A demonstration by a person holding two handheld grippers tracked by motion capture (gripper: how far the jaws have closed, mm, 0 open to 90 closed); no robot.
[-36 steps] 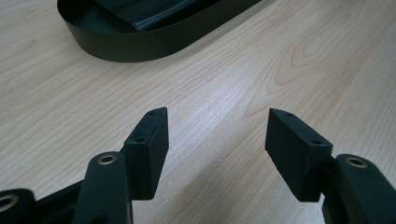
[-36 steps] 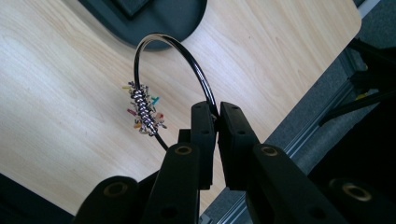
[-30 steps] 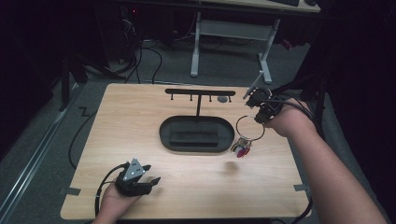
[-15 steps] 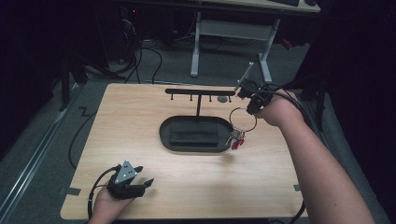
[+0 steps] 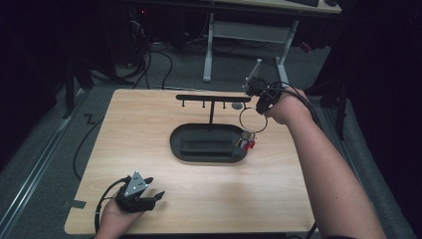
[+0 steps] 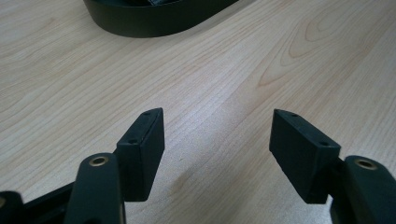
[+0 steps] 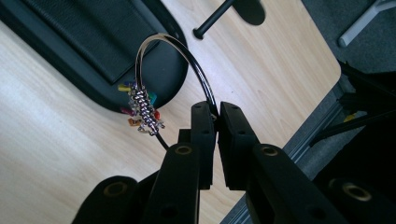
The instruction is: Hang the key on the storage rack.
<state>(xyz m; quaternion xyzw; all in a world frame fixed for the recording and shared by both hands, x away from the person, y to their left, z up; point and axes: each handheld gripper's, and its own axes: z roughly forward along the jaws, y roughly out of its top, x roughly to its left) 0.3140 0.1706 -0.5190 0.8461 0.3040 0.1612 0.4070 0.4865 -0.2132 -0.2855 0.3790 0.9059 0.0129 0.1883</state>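
We look down on a light wooden table [image 5: 298, 194] in a dark room. Near its middle sits a black oval tray [image 5: 208, 144], and from the tray's far side a thin post rises to a black bar [image 5: 213, 98] with short pegs hanging under it.

At the right, the right gripper [image 5: 260, 99] is raised over the table near the bar's right end. Its jaws are pressed together on a thin black ring [image 5: 253, 119], which hangs below them. In the right gripper view the ring [image 7: 187, 60] curves up and away from the jaws, and a bunch of small metal links and coloured tags [image 7: 142, 109] is strung on it. From above, these tags [image 5: 247, 141] dangle just at the tray's right end; we cannot tell whether they touch it.

At the near left, the left gripper [image 5: 149, 195] rests low by the table's front edge, well apart from the tray. Its jaws stand wide apart with bare wood between them.
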